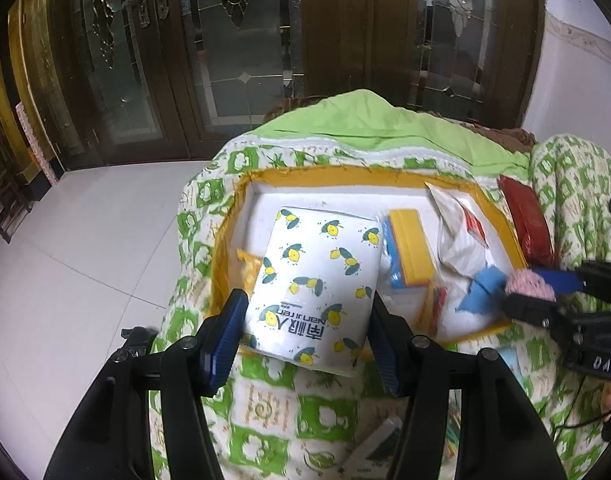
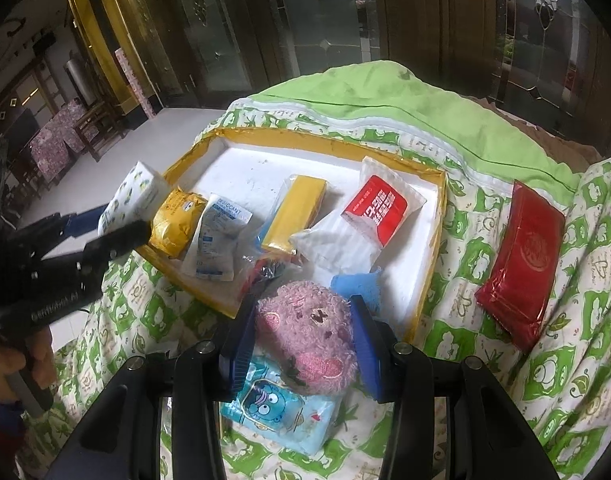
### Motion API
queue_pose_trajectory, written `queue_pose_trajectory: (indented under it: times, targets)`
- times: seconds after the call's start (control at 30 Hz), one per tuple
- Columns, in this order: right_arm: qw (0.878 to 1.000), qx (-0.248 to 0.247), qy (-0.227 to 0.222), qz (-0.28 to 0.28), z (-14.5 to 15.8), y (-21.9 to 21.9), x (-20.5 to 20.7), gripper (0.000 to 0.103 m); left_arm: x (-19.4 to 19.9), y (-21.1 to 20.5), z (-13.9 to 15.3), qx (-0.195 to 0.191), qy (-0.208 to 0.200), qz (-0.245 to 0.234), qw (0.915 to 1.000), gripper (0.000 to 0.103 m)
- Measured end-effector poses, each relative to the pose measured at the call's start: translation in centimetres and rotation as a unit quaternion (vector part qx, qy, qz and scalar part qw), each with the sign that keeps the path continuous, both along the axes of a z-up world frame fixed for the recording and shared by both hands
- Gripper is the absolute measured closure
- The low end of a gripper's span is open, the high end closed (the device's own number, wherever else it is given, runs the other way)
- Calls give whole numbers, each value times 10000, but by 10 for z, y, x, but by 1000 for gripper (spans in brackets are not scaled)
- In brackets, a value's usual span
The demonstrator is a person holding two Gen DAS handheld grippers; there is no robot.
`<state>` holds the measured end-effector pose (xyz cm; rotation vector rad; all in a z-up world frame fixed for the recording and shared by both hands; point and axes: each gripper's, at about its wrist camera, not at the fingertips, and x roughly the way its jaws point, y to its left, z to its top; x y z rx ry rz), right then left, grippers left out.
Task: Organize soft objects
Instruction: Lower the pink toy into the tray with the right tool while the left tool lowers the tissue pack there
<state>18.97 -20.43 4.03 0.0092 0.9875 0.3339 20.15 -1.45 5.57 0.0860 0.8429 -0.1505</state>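
Note:
My left gripper (image 1: 305, 320) is shut on a white tissue pack (image 1: 317, 280) with a lemon pattern and holds it over the near left edge of the white tray (image 1: 261, 200) with a yellow rim. It also shows in the right wrist view (image 2: 133, 196). My right gripper (image 2: 301, 328) is shut on a pink plush toy (image 2: 309, 332), held above the quilt by the tray's near edge (image 2: 421, 304). The plush also shows in the left wrist view (image 1: 529, 284). In the tray lie a yellow pack (image 2: 297, 210), a red-and-white pack (image 2: 375, 210), a desiccant sachet (image 2: 217, 236) and a blue cloth (image 2: 357, 284).
A red pack (image 2: 521, 264) lies on the green-patterned quilt (image 2: 565, 360) to the right of the tray. A light blue cartoon pack (image 2: 277, 408) lies under my right gripper. White tiled floor (image 1: 85, 240) drops off to the left. Dark glass doors (image 1: 225, 40) stand behind.

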Motion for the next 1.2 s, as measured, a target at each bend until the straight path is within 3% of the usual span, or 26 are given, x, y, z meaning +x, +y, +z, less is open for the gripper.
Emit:
queue_pose_trajectory:
  times: [0.5,1.2]
  targets:
    - [10000,-26,54,-32,-5,-2,13,54,42,4,-4,-113,217,153,9996,45]
    - [9992,-347,136,153,-19,9,25,54,80,-5,-21,63,357,221,9991,45]
